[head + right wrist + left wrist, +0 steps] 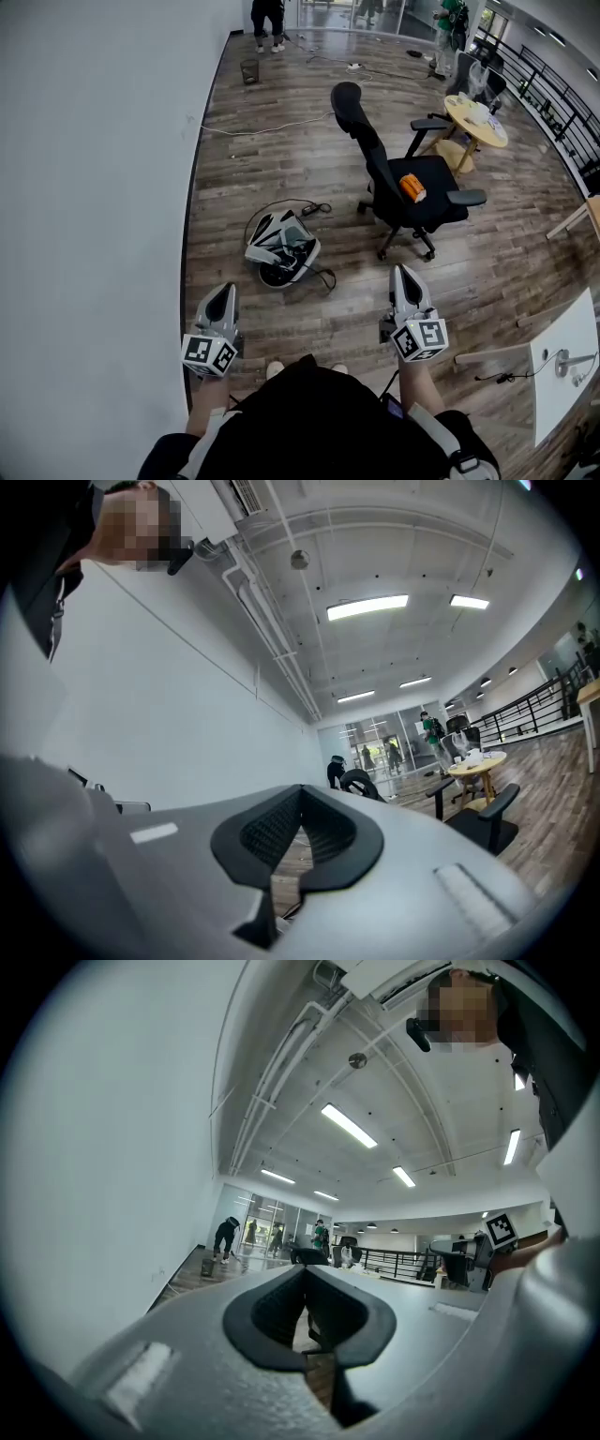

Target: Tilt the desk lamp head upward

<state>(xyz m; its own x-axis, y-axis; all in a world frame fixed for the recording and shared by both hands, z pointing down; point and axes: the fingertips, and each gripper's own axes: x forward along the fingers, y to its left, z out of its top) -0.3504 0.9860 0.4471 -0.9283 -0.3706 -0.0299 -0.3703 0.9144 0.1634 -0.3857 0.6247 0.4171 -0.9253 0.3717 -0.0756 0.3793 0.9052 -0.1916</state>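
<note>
Left gripper point(223, 292) just beside the wall point(94, 187); right gripper point(404, 274) faces a chair point(403, 187) across open floor point(281, 159); both closed, empty.

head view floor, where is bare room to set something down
Bare boards between the left gripper and right gripper, short of the white device. More between the office chair and white desk. Crowded around the device's cables and the round table.
</note>
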